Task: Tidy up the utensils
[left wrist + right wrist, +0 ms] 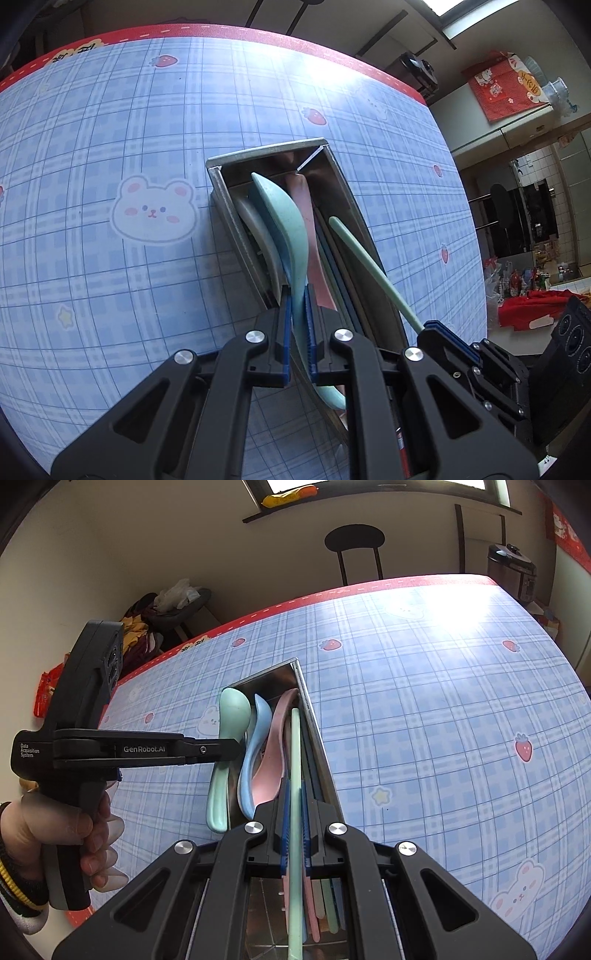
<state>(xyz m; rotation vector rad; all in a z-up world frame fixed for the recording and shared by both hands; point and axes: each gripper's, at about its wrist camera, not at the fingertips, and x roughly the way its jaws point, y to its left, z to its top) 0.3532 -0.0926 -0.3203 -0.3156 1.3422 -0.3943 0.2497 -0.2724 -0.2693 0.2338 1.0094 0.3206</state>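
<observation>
My left gripper (298, 314) is clamped on the handle of a mint-green soup spoon (286, 225), the pads pinching it near mid-length, so the bowl end reaches ahead of the fingers over the steel utensil box (266, 153). My right gripper (295, 812) is clenched on a pale green chopstick (295, 760) that runs straight out between its fingers, along the box's right-hand wall.

Ahead of both grippers the box sits on the blue checked tablecloth (110, 129). Inside it lie a blue spoon (255, 738) and a pink spoon (275, 746) side by side, with more chopsticks in the narrow strip to the right of them.

I judge the spoon to be light, rigid plastic with a smooth curved handle. It can swivel in a flat pinch, so a hold close to the middle, across the handle's flat width, suits it best. The chopstick is thin, stiff and slick. Held near one end, its long free part will swing easily, and I should keep it lined up with the box before letting go.
</observation>
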